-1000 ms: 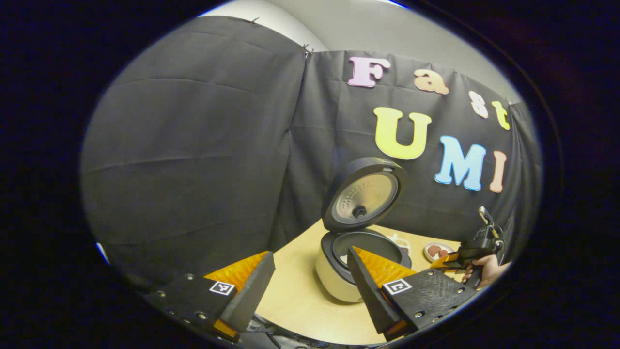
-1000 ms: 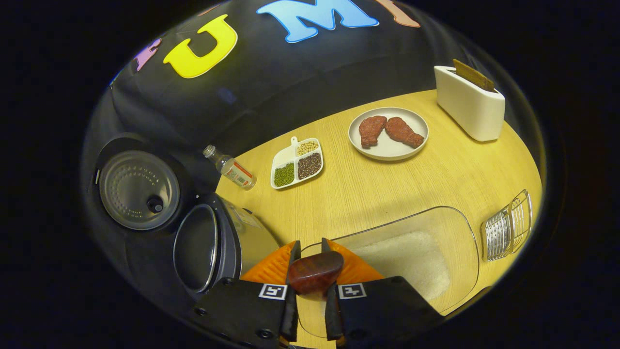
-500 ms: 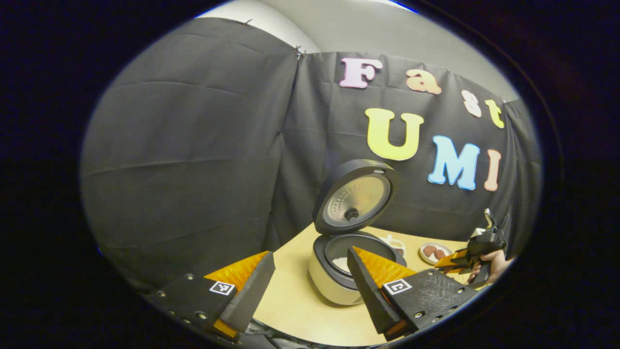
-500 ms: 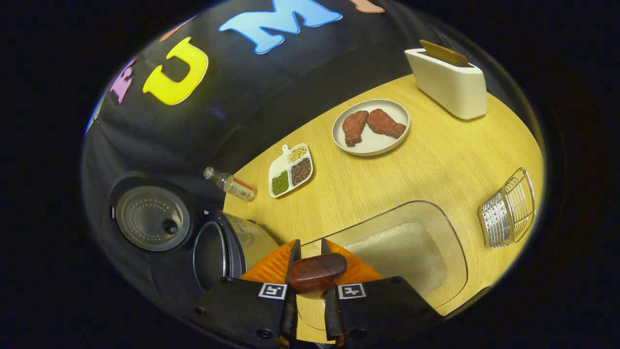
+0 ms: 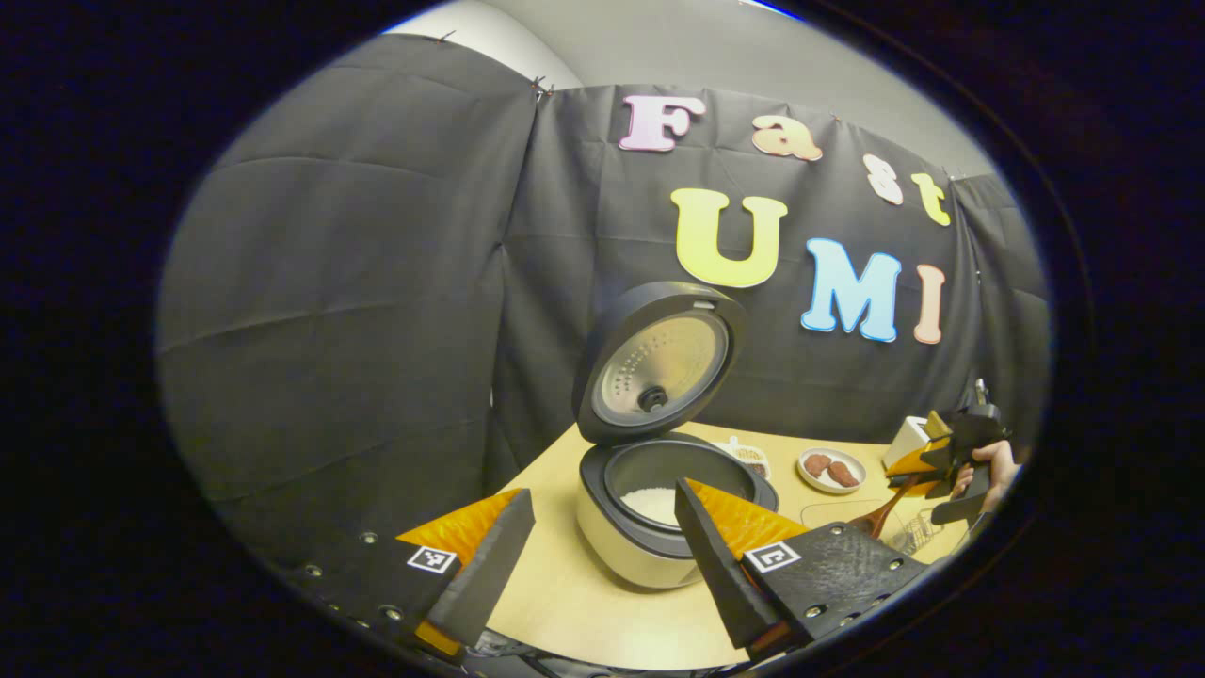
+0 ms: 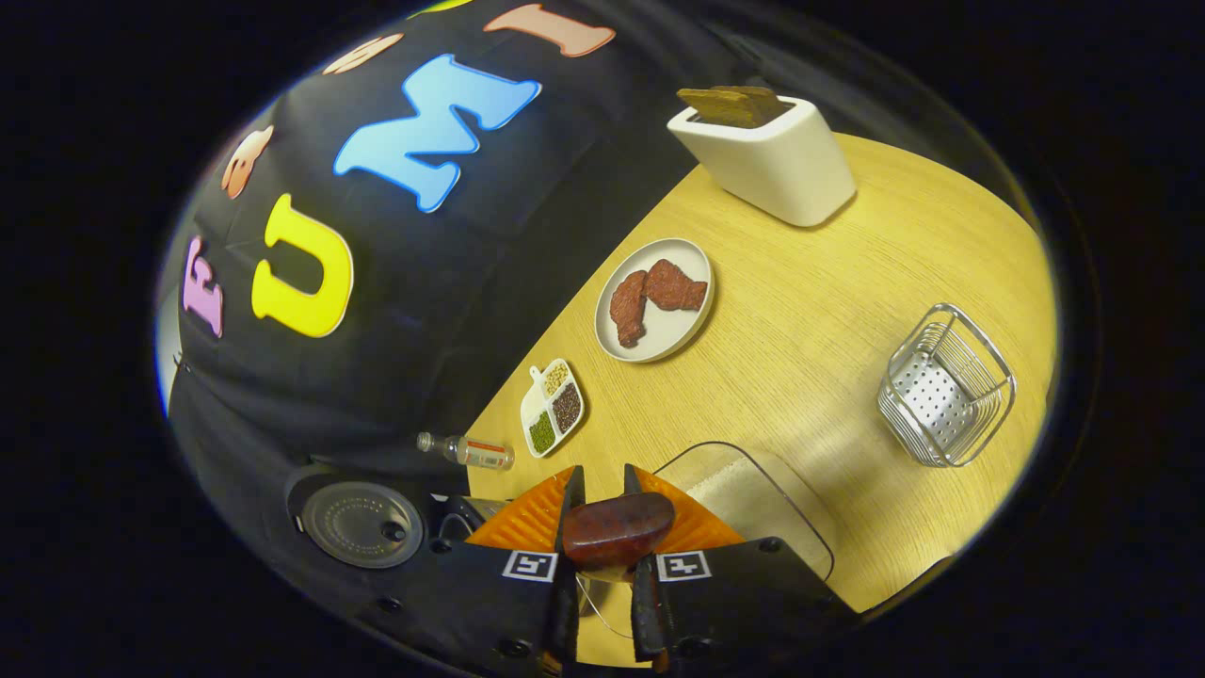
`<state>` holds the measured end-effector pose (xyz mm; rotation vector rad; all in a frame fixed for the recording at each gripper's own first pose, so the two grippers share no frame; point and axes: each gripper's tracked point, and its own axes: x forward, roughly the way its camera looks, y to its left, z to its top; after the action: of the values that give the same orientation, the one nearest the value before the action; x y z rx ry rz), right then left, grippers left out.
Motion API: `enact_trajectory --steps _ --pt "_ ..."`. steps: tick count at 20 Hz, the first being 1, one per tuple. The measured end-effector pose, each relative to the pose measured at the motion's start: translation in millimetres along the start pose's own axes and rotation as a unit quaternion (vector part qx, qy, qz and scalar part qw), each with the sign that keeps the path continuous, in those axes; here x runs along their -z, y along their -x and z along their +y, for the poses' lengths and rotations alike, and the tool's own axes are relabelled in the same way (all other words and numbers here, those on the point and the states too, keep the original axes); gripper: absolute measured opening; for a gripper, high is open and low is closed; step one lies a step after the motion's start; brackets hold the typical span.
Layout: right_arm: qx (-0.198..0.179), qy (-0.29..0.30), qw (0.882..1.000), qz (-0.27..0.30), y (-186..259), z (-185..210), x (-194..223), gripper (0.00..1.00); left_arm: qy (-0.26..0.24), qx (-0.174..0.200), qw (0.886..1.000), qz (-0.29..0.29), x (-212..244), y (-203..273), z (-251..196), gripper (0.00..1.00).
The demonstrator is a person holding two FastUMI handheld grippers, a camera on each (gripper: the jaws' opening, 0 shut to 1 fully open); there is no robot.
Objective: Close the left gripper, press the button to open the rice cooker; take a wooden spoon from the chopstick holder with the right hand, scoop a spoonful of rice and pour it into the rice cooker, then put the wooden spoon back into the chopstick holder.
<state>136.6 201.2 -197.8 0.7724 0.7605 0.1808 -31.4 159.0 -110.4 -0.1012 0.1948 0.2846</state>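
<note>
The rice cooker (image 5: 659, 508) stands on the tabletop (image 6: 828, 311) with its lid (image 5: 659, 363) swung up, so the button press is done, and a patch of white rice shows in the bottom of its inner pot, which suggests the spoonful has already been poured in. The left claw (image 5: 602, 556) hangs in front of the cooker with its fingers spread wide and nothing between them. The right claw (image 6: 602, 513) is clamped on the end of the wooden spoon (image 6: 617, 532), both fingers pressing on the dark handle; in the left gripper view that spoon (image 5: 880, 516) slants down from the far claw (image 5: 927, 461) toward the clear rice container. From the right gripper view the clear rice container (image 6: 753, 499) lies just ahead of the claw and the wire chopstick holder (image 6: 946, 384) stands apart to its right, empty as far as can be seen. What seems left is carrying the spoon over and setting it back in that holder
</note>
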Motion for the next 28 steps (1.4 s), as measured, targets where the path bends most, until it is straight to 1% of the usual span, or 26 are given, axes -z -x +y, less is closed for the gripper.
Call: enact_trajectory --steps 4,7,12,13,14,15,19,21,26,28 --pt "-0.025 -0.067 0.997 -0.010 19 0 -15 0.24 -0.013 0.009 1.000 -0.002 -3 -5 0 0.94" --pt "-0.047 -0.093 0.994 -0.024 32 14 -29 0.24 -0.013 0.012 1.000 0.000 -3 -6 4 0.94" --pt "-0.100 -0.104 0.989 -0.021 42 68 -35 0.24 -0.006 0.010 1.000 0.007 8 -3 14 0.94" --pt "-0.109 -0.104 0.988 -0.015 43 81 -33 0.20 -0.004 0.008 1.000 0.008 9 -3 17 0.94" --pt "-0.119 -0.103 0.988 -0.008 42 95 -30 0.24 -0.001 0.005 1.000 0.008 10 -3 21 0.94" --pt "-0.128 -0.102 0.987 -0.001 41 111 -26 0.24 0.002 0.002 1.000 0.007 9 -3 25 0.94" --pt "-0.160 -0.075 0.984 0.027 22 171 1 0.24 0.009 -0.013 1.000 0.004 12 2 43 0.95" --pt "-0.171 -0.058 0.983 0.043 14 199 19 0.24 0.017 -0.019 1.000 0.007 18 6 49 0.94" --pt "-0.186 0.010 0.980 0.064 -15 252 67 0.24 0.028 -0.038 0.999 0.010 26 16 72 0.95" --pt "-0.188 0.048 0.978 0.072 -24 270 87 0.24 0.036 -0.048 0.998 0.010 27 19 84 0.94"
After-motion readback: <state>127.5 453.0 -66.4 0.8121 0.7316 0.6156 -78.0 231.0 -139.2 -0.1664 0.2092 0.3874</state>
